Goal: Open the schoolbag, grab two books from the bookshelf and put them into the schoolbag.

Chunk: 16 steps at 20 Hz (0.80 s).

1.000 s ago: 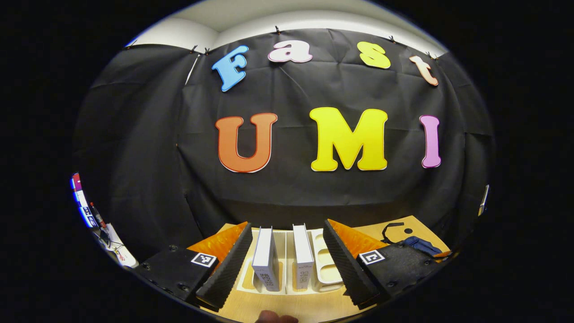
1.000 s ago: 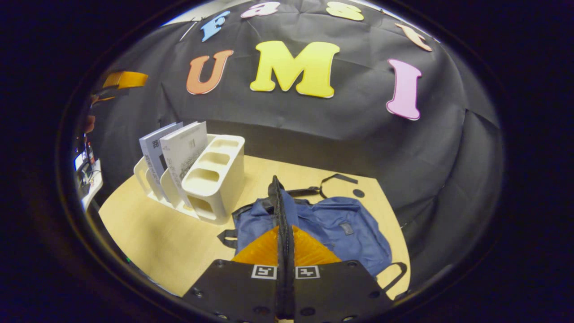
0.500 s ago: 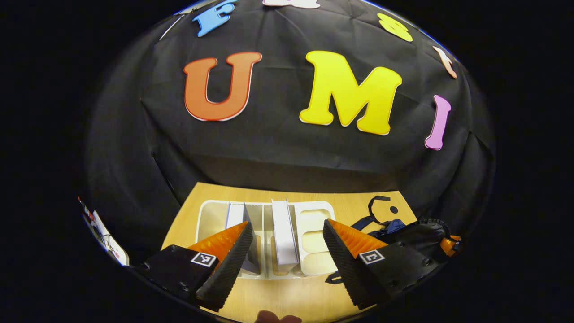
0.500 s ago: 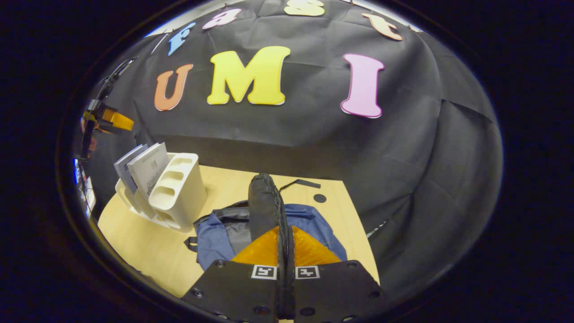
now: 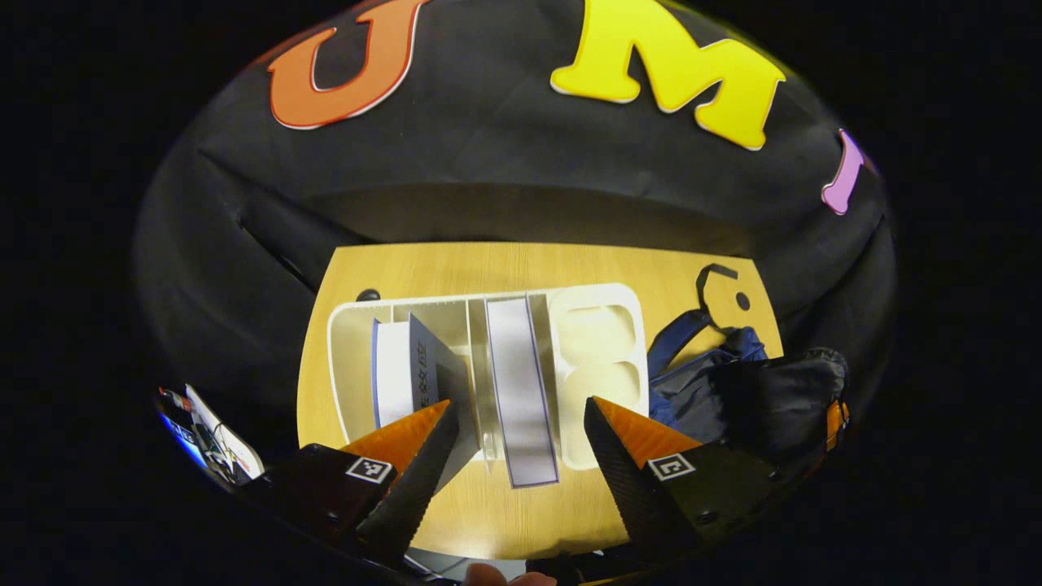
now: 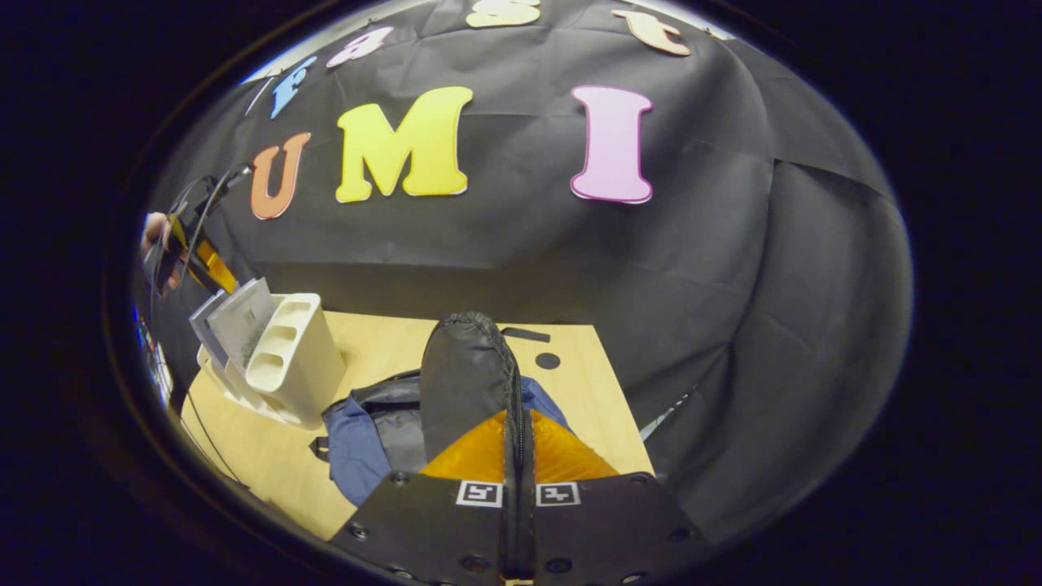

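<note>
The white bookshelf (image 5: 598, 358) lies below my left gripper (image 5: 518, 404), which hangs above it, open, looking down. Two books stand in it: one (image 5: 521, 391) lines up between the fingers, the other (image 5: 395, 374) leans by the left finger. To the right lies the blue schoolbag (image 5: 692, 366) with its dark flap (image 5: 781, 399) lifted. My right gripper (image 6: 514, 407) is shut on that flap (image 6: 464, 374), holding it up over the schoolbag (image 6: 358, 439). The bookshelf (image 6: 297, 358), the books (image 6: 240, 321) and the left gripper (image 6: 195, 260) appear at far left.
The wooden table (image 5: 456, 268) carries the shelf on the left and the bag on the right. A black strap (image 5: 716, 281) trails from the bag toward the back edge. Black cloth walls close the back and sides. A hand (image 6: 151, 232) holds the left gripper.
My left gripper has tilted down and come over the bookshelf, so the books now sit between its fingers. My right gripper has raised the schoolbag flap higher.
</note>
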Available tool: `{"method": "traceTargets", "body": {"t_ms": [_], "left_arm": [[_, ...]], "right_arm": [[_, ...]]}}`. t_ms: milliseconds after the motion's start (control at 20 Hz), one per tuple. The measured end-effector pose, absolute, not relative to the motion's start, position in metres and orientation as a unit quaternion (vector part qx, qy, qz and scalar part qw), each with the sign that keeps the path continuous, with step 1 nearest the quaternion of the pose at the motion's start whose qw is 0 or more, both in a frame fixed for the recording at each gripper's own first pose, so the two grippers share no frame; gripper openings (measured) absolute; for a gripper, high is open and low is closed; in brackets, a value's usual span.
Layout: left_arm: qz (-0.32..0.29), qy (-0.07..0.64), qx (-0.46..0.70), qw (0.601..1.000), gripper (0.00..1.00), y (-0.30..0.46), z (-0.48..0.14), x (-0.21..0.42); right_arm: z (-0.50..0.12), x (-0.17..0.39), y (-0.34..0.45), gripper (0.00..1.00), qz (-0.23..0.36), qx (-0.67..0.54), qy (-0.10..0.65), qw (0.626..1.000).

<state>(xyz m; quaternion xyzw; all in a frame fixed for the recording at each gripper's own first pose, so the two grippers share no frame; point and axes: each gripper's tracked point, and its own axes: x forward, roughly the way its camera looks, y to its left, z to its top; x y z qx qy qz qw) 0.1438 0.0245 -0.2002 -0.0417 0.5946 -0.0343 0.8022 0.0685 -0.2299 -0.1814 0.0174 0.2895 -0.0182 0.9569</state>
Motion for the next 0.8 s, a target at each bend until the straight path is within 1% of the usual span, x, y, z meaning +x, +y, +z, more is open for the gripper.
{"method": "traceTargets", "body": {"t_ms": [100, 200, 350, 400, 650, 700, 750, 800], "left_arm": [[-0.028, 0.636, -0.054, 0.77, 0.98, 0.022, -0.212, 0.138], [-0.029, 0.661, -0.053, 0.748, 0.98, 0.02, -0.225, 0.133], [-0.026, 0.682, -0.044, 0.73, 0.98, 0.013, -0.236, 0.133], [-0.024, 0.685, -0.038, 0.727, 1.0, 0.013, -0.24, 0.133], [-0.011, 0.693, -0.017, 0.721, 0.88, 0.013, -0.25, 0.138], [-0.009, 0.695, -0.011, 0.719, 0.83, 0.015, -0.252, 0.138], [-0.004, 0.696, -0.009, 0.718, 0.8, 0.017, -0.254, 0.138], [0.0, 0.698, -0.01, 0.716, 0.71, 0.019, -0.258, 0.138]], "right_arm": [[-0.184, 0.065, -0.236, 0.0, -0.022, 0.026, 0.293, 0.956], [-0.188, 0.063, -0.24, 0.0, -0.024, 0.033, 0.295, 0.955], [-0.188, 0.061, -0.242, 0.0, -0.025, 0.044, 0.295, 0.954], [-0.188, 0.061, -0.242, 0.0, -0.024, 0.046, 0.294, 0.954], [-0.187, 0.059, -0.248, 0.0, -0.022, 0.043, 0.29, 0.956], [-0.188, 0.057, -0.248, 0.0, -0.022, 0.045, 0.29, 0.956], [-0.188, 0.057, -0.249, 0.0, -0.023, 0.047, 0.289, 0.956], [-0.19, 0.057, -0.25, 0.0, -0.024, 0.049, 0.29, 0.956]]}}
